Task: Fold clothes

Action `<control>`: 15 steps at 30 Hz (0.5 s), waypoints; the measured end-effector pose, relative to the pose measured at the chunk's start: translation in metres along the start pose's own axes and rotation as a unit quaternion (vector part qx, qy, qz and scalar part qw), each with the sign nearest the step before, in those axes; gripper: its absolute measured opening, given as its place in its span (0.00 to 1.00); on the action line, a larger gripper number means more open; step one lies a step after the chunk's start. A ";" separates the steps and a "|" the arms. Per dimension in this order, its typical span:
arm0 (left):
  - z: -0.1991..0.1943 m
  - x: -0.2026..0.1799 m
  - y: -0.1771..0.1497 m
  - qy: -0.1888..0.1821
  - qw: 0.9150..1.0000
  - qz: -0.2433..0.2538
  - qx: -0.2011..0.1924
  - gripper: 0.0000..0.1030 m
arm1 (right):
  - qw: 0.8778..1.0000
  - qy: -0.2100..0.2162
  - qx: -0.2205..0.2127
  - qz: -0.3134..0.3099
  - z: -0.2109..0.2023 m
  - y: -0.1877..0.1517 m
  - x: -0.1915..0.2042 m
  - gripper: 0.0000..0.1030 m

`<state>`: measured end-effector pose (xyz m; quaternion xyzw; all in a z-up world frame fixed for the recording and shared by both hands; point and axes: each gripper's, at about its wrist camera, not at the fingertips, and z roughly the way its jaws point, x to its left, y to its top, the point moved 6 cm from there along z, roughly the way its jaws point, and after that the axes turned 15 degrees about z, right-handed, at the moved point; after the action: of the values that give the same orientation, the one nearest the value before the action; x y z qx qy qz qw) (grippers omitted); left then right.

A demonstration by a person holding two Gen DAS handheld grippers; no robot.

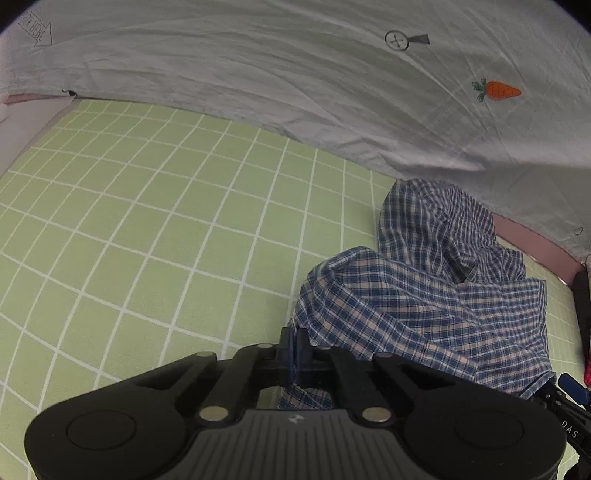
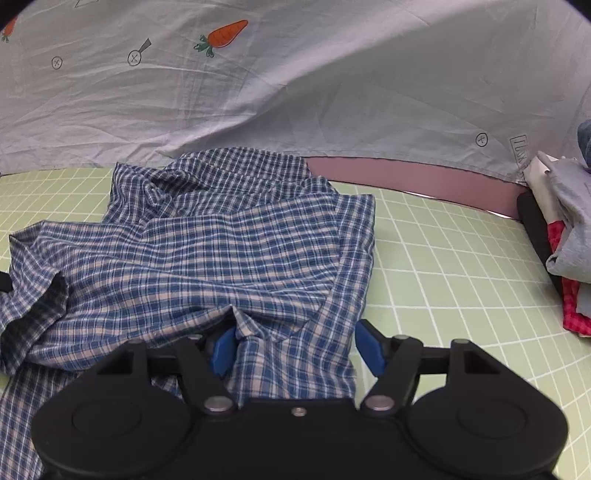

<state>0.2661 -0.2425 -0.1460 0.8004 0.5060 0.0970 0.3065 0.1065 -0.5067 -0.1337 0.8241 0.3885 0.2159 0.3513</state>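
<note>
On the pale grey sheet (image 1: 258, 66) in the left wrist view, an outlined arrow (image 1: 38, 33) printed near its upper left corner carries capital letters whose end reads like "HERE"; the start is cut off and blurred. Right of that arrow on the same sheet sits a circled cross sign (image 1: 397, 40), and below and right of that a carrot picture (image 1: 498, 90). On the dark device body (image 1: 570, 432) at the lower right edge, white letters "DAS" show. In the right wrist view, a boxed label (image 2: 519, 151) on the sheet's right end is unreadable.
</note>
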 end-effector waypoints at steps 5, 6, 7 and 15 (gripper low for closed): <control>-0.046 0.025 0.010 -0.019 0.995 -0.072 -0.068 0.00 | 0.999 0.007 -0.042 0.024 -0.019 0.020 0.000 0.66; -0.055 0.030 0.012 -0.020 0.993 -0.086 -0.080 0.00 | 0.999 0.015 -0.037 0.027 -0.018 0.021 0.001 0.66; -0.057 0.037 0.010 -0.015 0.992 -0.099 -0.082 0.00 | 0.999 0.024 -0.032 0.029 -0.018 0.021 0.003 0.68; -0.026 0.062 -0.025 0.026 0.989 -0.142 -0.020 0.00 | 0.997 0.065 0.046 0.015 -0.003 -0.005 0.019 0.69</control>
<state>0.2646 -0.1711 -0.1496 0.7116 0.6198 0.0833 0.3202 0.1133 -0.4885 -0.1340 0.8294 0.4074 0.2560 0.2839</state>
